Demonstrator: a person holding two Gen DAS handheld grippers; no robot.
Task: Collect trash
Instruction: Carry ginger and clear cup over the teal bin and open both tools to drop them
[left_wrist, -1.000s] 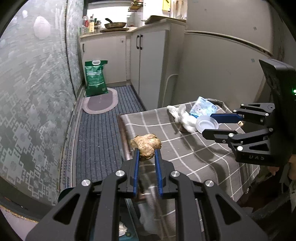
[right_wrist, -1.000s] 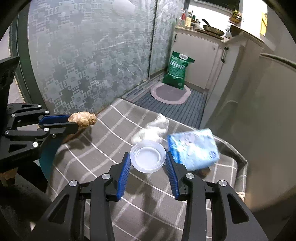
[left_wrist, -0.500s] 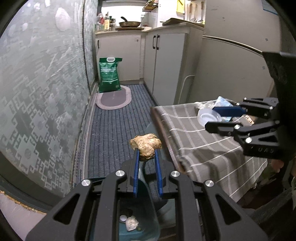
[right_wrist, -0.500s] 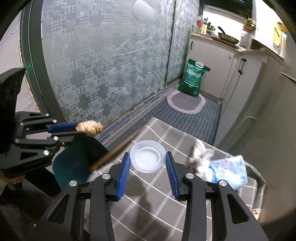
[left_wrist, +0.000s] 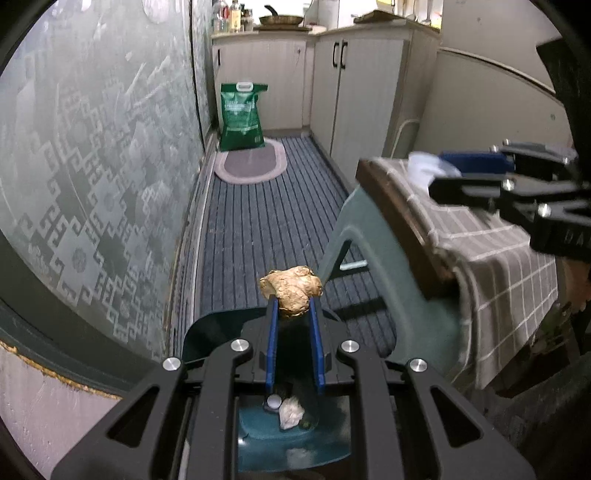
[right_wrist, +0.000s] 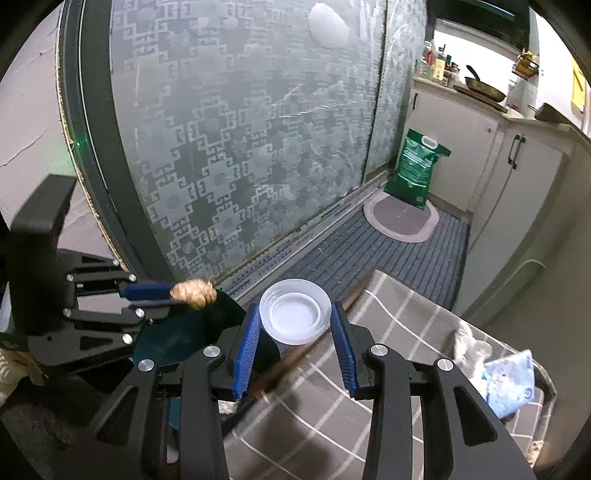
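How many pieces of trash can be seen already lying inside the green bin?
2: a small round white piece and a crumpled whitish scrap beside it on the bottom of the green bin. The left gripper may hide more.

The left gripper (left_wrist: 291, 314) is pinching a knobbly piece of ginger root (left_wrist: 291, 287) between its blue pads, holding it above a dark teal bin (left_wrist: 295, 443) that is containing a crumpled white scrap (left_wrist: 291, 416). To the right, the right gripper (left_wrist: 476, 173) is gripping a clear plastic lid (left_wrist: 424, 168) over a table draped in a grey checked cloth (left_wrist: 491, 243)
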